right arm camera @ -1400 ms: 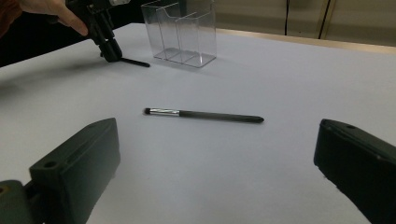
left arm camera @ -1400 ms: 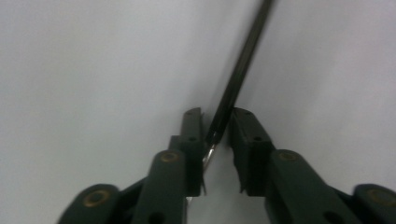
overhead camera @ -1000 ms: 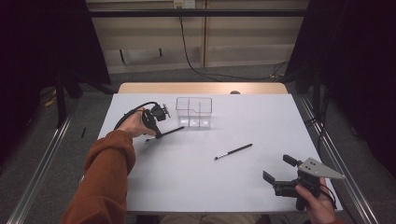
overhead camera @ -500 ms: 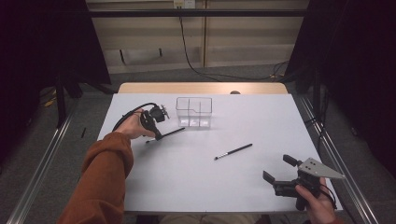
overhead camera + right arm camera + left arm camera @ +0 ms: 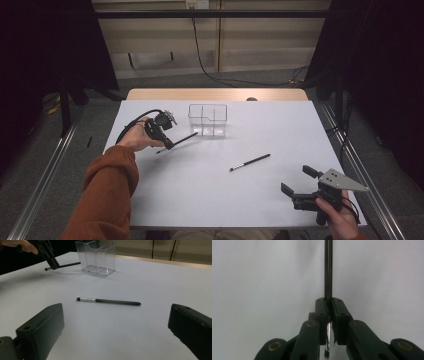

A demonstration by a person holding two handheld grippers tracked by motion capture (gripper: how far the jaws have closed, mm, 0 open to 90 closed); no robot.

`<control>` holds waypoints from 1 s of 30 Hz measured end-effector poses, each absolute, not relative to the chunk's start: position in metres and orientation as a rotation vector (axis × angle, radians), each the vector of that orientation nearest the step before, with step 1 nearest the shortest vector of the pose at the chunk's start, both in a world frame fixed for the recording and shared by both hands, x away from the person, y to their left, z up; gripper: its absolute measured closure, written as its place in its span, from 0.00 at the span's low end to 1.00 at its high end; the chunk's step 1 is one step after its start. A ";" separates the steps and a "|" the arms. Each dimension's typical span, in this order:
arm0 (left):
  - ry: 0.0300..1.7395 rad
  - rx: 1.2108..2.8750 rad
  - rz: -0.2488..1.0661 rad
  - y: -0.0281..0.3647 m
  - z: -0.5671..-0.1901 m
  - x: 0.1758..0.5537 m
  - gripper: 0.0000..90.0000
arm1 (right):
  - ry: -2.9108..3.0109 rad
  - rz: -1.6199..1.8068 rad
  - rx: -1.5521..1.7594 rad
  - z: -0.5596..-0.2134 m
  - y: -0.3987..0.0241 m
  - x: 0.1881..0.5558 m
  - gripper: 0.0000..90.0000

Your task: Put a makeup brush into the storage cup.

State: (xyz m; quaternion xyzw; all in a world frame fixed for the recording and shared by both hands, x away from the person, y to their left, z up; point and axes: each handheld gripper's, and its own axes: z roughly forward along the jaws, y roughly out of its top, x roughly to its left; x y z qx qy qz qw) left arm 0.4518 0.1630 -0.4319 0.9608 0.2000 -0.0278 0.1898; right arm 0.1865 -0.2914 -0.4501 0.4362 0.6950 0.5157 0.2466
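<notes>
High view first, nearest the person: the right gripper (image 5: 299,186) sits low at the table's (image 5: 210,200) near right corner, jaws spread wide with nothing between them. Just ahead of those open jaws, out on the white surface, lies a loose brush (image 5: 250,162), flat on its side and well apart from the pads; in the right gripper view it stretches across between the two black jaws, bristle end to the left (image 5: 108,301). Further out and over to the left, the left gripper (image 5: 167,142) is clamped tight on a second brush (image 5: 176,143), which it holds lifted off the table, handle poking out beyond the jaw tips toward the clear organiser (image 5: 207,120). The left gripper view confirms the pinch: the dark handle (image 5: 328,270) runs straight up from the closed pads. The organiser stands upright just past that handle's tip, near but not touching.
</notes>
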 end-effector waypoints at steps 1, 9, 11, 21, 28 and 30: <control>0.570 2.683 -0.076 0.164 -0.431 0.450 0.94 | 1.894 1.406 1.194 -0.450 -0.291 0.187 0.00; 0.602 2.559 -0.083 0.177 -0.426 0.443 0.94 | 1.892 1.405 1.193 -0.450 -0.291 0.187 0.00; 0.590 2.558 -0.077 0.178 -0.425 0.441 0.93 | 1.892 1.407 1.192 -0.450 -0.291 0.187 0.00; 0.647 2.387 -0.004 0.183 -0.422 0.430 0.93 | 1.895 1.408 1.189 -0.450 -0.290 0.188 0.00; 0.652 2.299 0.053 0.188 -0.418 0.426 0.93 | 1.897 1.407 1.185 -0.450 -0.290 0.188 0.00; 0.641 2.284 0.065 0.187 -0.417 0.423 0.93 | 1.896 1.408 1.186 -0.450 -0.290 0.188 0.00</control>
